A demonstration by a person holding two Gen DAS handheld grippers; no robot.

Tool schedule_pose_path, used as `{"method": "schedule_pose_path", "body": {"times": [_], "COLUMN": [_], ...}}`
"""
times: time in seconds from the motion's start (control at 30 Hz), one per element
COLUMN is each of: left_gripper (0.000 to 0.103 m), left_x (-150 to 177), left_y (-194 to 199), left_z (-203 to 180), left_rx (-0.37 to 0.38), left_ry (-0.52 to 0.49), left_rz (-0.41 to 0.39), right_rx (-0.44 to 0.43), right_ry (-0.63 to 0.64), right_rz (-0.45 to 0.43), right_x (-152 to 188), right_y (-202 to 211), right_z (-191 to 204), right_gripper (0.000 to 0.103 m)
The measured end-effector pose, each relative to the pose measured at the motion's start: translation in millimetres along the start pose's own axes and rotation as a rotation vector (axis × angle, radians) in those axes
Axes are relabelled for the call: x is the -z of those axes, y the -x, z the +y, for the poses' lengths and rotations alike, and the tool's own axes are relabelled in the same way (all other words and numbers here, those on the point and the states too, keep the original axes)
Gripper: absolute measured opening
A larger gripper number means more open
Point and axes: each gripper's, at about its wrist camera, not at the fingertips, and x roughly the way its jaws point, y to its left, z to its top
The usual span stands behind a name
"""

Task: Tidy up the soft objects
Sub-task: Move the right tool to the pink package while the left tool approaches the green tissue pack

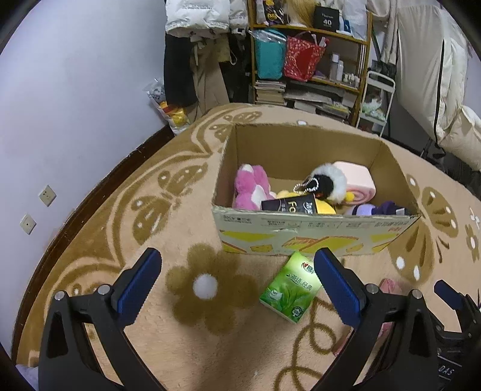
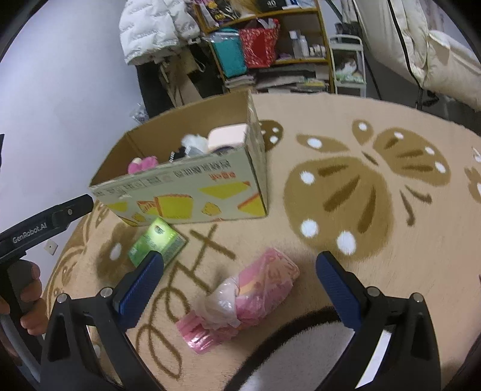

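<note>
An open cardboard box (image 1: 303, 228) (image 2: 192, 192) stands on the carpet and holds soft things: a pink plush (image 1: 249, 189), a black-and-white fluffy toy (image 1: 327, 180), a pink roll-shaped cushion (image 1: 359, 180) and a purple item (image 1: 375, 208). A green tissue pack (image 1: 288, 287) (image 2: 156, 242) lies just in front of the box. My left gripper (image 1: 237, 276) hangs open above the carpet, the pack near its right finger. A pink plastic-wrapped bundle (image 2: 243, 296) lies on the carpet between the fingers of my open right gripper (image 2: 240, 279).
The patterned beige carpet (image 1: 180, 346) covers the floor. Behind the box stand a cluttered wooden shelf (image 1: 309, 57), hanging jackets (image 1: 195, 15) and a white trolley (image 1: 375, 99). A wall with sockets (image 1: 46, 195) is at the left. A hand (image 2: 28, 297) holds the left gripper's handle.
</note>
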Motion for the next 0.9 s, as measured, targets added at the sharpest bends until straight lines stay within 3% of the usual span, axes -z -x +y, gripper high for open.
{"method": "schedule_pose_path", "body": {"times": [0.9], "left_gripper": [0.101], "left_x": [15.8], "left_y": [-50.5], "left_z": [-24.1], "left_rx": [0.026], "left_ry": [-0.057], "left_rz": [0.128], "right_rx": [0.014], "right_ry": [-0.104], "right_rz": [0.148], "right_x": [12.8], "right_y": [-48.7], "right_z": [-23.0], "right_gripper": [0.103]}}
